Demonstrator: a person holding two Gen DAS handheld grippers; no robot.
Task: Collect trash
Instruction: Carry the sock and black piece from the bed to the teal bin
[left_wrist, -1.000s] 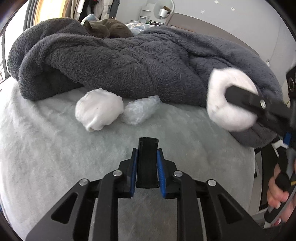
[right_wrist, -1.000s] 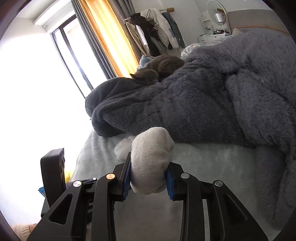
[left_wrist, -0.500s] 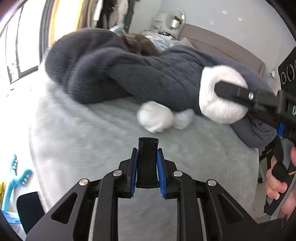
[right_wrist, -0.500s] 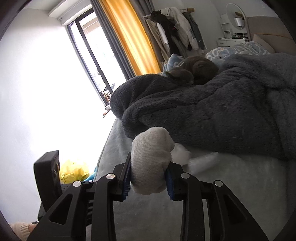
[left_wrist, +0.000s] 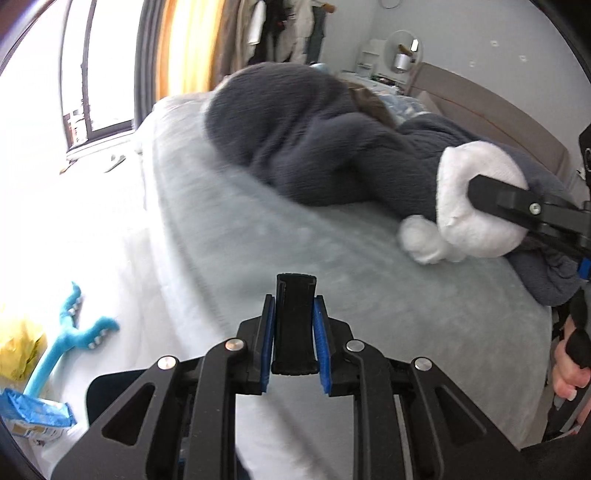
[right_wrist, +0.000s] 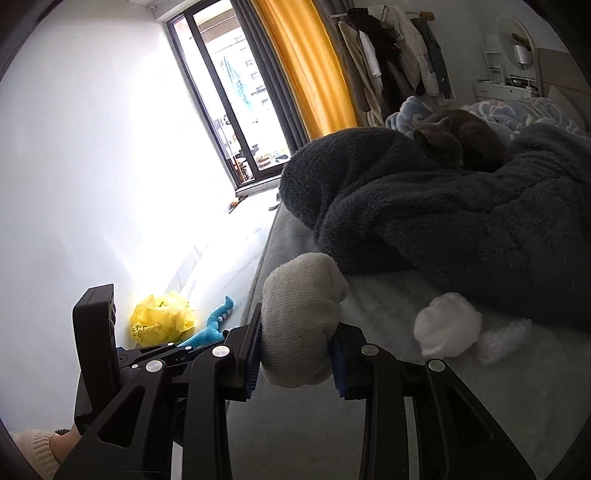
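Note:
My left gripper (left_wrist: 294, 310) is shut on a flat black rectangular piece (left_wrist: 295, 332), held upright over the pale grey bed (left_wrist: 280, 236). In the right wrist view that black piece (right_wrist: 94, 325) stands at the far left. My right gripper (right_wrist: 297, 343) is shut on a balled white cloth wad (right_wrist: 301, 314); the left wrist view shows this wad (left_wrist: 476, 199) at the right. A second white wad (right_wrist: 447, 326) and a crumpled clear plastic piece (right_wrist: 502, 341) lie on the bed by the blanket, apart from both grippers.
A dark grey fleece blanket (right_wrist: 461, 221) covers the far bed, with a grey cat (right_wrist: 458, 140) lying on it. On the floor left of the bed lie a yellow plastic bag (right_wrist: 162, 317), a blue toy (left_wrist: 70, 332) and a blue packet (left_wrist: 33, 413).
Both grippers have swung left away from the blanket, each keeping its grip. The floor beside the bed has come into view, and the wad and plastic on the bed have slid right.

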